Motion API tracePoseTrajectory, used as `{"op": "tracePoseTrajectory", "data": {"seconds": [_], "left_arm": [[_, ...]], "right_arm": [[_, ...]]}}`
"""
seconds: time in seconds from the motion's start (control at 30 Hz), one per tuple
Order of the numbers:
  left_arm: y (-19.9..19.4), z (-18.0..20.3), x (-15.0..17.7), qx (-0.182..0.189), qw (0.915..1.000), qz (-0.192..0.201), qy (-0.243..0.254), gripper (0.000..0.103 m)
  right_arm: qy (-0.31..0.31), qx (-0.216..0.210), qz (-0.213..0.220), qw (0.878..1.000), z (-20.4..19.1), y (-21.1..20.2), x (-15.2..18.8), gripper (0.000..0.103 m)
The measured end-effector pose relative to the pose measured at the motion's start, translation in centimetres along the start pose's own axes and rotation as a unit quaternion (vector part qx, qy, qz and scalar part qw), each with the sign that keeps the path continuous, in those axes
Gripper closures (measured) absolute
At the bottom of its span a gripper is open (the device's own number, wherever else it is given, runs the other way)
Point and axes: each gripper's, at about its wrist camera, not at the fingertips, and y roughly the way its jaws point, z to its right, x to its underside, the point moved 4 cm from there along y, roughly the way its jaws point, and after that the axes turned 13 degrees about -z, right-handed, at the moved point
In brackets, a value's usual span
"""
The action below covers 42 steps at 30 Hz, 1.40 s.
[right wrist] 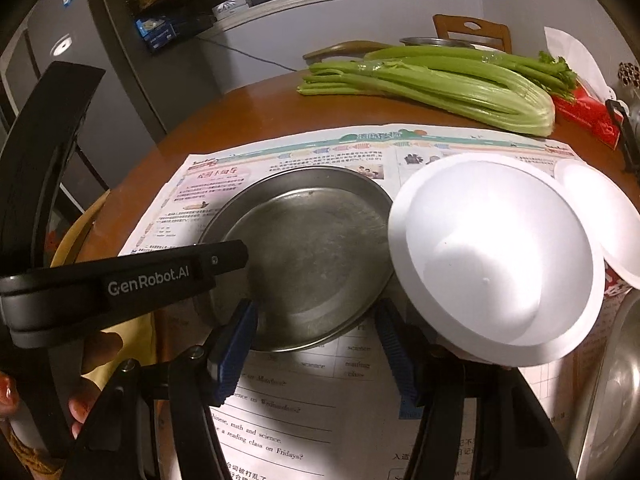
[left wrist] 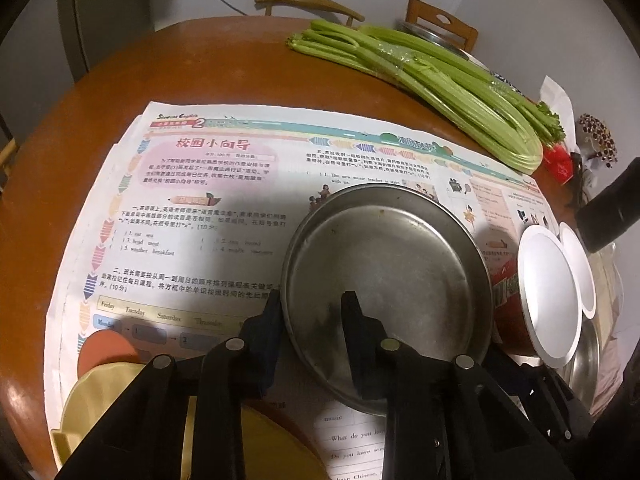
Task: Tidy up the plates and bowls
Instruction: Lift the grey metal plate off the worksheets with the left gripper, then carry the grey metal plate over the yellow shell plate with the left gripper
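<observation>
The near-left rim of the metal plate (left wrist: 384,264), lying on the newspaper (left wrist: 192,208), is clamped by the left gripper (left wrist: 312,312). Right gripper (right wrist: 316,344): jaws held apart, nothing gripped. White bowl (right wrist: 496,256) is seen tilted just right of the plate.

A round, dull metal plate (left wrist: 384,256) lies flat on printed paper on the worktop, scuffed inside, its near rim pinched. Just beside it on the right, a white bowl (right wrist: 496,256) tilts, its hollow facing the camera.
</observation>
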Motion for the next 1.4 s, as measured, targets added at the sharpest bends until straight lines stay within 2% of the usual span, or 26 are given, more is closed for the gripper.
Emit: {"op": "tracePoseTrajectory", "data": {"seconds": [0.6, 0.9, 1.4], "left_arm": [[-4.5, 0.1, 1.8, 0.01, 0.9989, 0.046, 0.002, 0.073], [-7.1, -0.3, 3.7, 0.011, 0.9977, 0.067, 0.001, 0.073], [-13.0, -2.4, 7.9, 0.01, 0.9936, 0.111, -0.016, 0.073]], "right_arm": [[-0.027, -0.025, 0.046, 0.998, -1.6, -3.8, 0.0, 0.042], [-0.043, -0.033, 0.064, 0.996, -2.7, -6.2, 0.3, 0.042], [-0.094, -0.048, 0.09, 0.99, -6.8, -10.4, 1.8, 0.042]]}}
